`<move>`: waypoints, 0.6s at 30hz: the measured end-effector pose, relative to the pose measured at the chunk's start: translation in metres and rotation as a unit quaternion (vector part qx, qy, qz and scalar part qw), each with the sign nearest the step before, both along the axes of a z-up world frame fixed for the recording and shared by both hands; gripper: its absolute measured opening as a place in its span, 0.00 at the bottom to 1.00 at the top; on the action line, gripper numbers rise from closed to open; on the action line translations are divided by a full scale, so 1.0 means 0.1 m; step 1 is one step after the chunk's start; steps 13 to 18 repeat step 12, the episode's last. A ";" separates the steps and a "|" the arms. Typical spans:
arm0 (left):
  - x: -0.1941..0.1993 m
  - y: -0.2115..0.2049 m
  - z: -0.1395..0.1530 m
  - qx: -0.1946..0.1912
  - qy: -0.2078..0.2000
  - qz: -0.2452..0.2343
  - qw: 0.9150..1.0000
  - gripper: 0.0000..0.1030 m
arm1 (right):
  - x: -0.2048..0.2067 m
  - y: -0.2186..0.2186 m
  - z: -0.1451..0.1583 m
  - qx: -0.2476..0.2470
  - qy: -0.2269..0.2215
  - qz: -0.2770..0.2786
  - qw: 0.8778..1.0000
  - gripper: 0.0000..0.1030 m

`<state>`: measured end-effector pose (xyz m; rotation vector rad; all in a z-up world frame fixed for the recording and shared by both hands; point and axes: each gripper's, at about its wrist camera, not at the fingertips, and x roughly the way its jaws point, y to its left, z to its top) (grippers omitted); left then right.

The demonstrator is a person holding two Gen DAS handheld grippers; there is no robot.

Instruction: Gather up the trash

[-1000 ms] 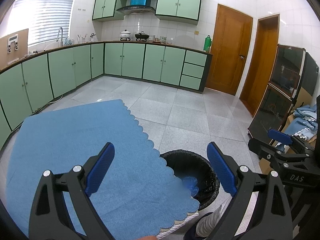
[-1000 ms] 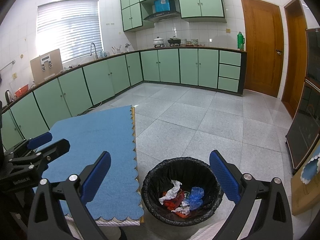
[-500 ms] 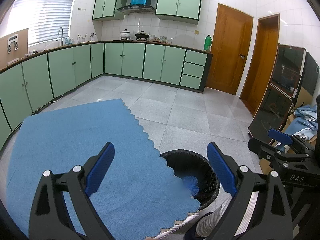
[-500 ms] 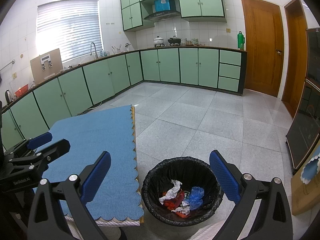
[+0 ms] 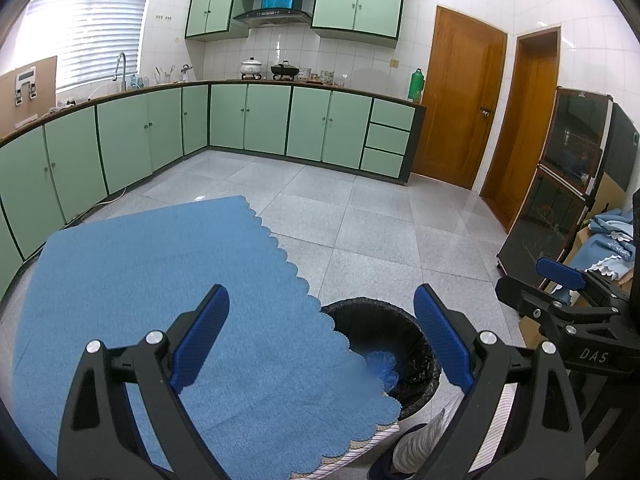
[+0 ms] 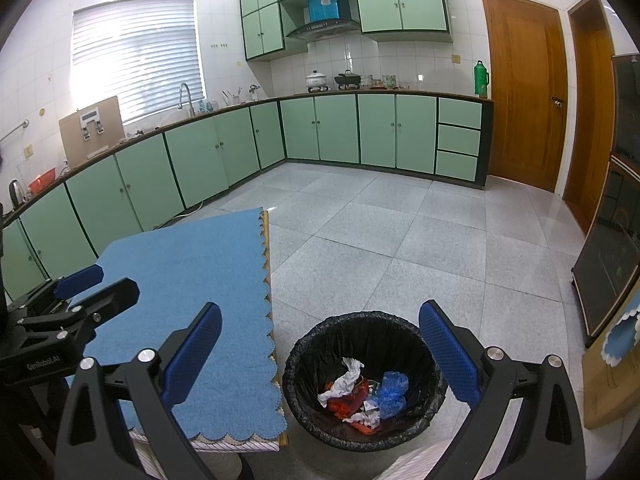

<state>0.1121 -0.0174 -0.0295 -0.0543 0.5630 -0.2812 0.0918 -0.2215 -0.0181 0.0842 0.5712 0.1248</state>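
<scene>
A round bin with a black liner [image 6: 362, 380] stands on the floor beside the table; its rim also shows in the left wrist view [image 5: 384, 316]. Inside it lie white crumpled paper [image 6: 344, 380], red scraps [image 6: 348, 400] and a blue plastic wad [image 6: 392, 394]. My left gripper [image 5: 320, 336] is open and empty above the blue cloth's right edge. My right gripper [image 6: 320, 352] is open and empty, held above the bin. The blue cloth [image 5: 160, 280] on the table shows no trash on it.
Green cabinets [image 6: 320, 128] line the far and left walls. Two wooden doors [image 5: 460, 96] stand at the back right. A dark glass cabinet [image 5: 568, 184] and a box with blue cloths [image 5: 612, 240] are on the right. Grey tiled floor [image 6: 400, 232] lies beyond the bin.
</scene>
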 end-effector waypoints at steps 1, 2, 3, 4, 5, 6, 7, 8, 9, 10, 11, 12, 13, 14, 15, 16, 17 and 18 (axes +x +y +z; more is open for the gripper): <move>0.00 0.00 0.00 0.000 0.000 0.000 1.000 0.88 | 0.00 0.00 -0.01 0.000 0.001 0.000 1.000 0.94; 0.00 0.00 -0.01 0.001 0.000 0.000 1.000 0.88 | 0.00 -0.01 -0.01 0.001 0.001 -0.001 1.000 0.94; -0.01 -0.01 -0.01 0.002 0.000 0.000 1.000 0.88 | 0.01 -0.01 -0.02 0.001 0.002 -0.001 1.000 0.94; 0.00 -0.01 -0.01 0.002 0.001 0.000 1.000 0.88 | 0.00 -0.01 -0.03 0.001 0.001 -0.001 1.000 0.94; 0.00 -0.01 -0.01 0.001 0.000 0.000 1.000 0.88 | 0.01 -0.01 -0.03 0.001 0.001 -0.001 1.000 0.94; 0.00 -0.01 -0.01 0.001 0.001 0.000 1.000 0.88 | 0.01 -0.01 -0.03 0.001 0.001 -0.001 1.000 0.94; 0.00 -0.01 -0.01 0.002 0.002 0.000 1.000 0.88 | 0.01 -0.01 -0.03 0.001 0.001 -0.001 1.000 0.94; 0.00 -0.01 -0.01 0.002 0.003 0.001 1.000 0.88 | 0.00 -0.01 -0.04 0.001 0.001 -0.001 1.000 0.94; 0.01 -0.01 -0.02 0.002 0.004 0.001 1.000 0.88 | 0.01 -0.01 -0.04 0.000 0.002 -0.001 1.000 0.94; 0.01 -0.02 -0.01 0.001 0.005 0.001 1.000 0.88 | 0.01 -0.01 -0.04 0.000 0.002 -0.001 1.000 0.94; 0.01 -0.01 -0.01 0.001 0.006 0.001 1.000 0.88 | 0.01 -0.01 -0.04 0.001 0.002 -0.001 1.000 0.94; 0.01 -0.01 -0.01 0.002 0.006 0.001 1.000 0.88 | 0.01 -0.01 -0.04 0.001 0.002 -0.001 1.000 0.94; 0.01 -0.01 -0.01 0.002 0.006 0.001 1.000 0.88 | 0.01 -0.01 -0.04 0.001 0.002 -0.001 1.000 0.94; 0.01 -0.01 -0.01 0.002 0.006 0.001 1.000 0.88 | 0.01 -0.01 -0.04 0.001 0.002 -0.001 1.000 0.94; 0.01 -0.01 -0.01 0.002 0.006 0.001 1.000 0.88 | 0.01 -0.01 -0.04 0.001 0.002 -0.001 1.000 0.94; 0.01 -0.01 -0.01 0.002 0.006 0.001 1.000 0.88 | 0.01 -0.01 -0.04 0.001 0.002 -0.001 1.000 0.94; 0.01 -0.01 -0.01 0.002 0.006 0.001 1.000 0.88 | 0.01 -0.01 -0.04 0.001 0.002 -0.001 1.000 0.94; 0.01 -0.01 -0.01 0.002 0.006 0.001 1.000 0.88 | 0.01 -0.01 -0.04 0.001 0.002 -0.001 1.000 0.94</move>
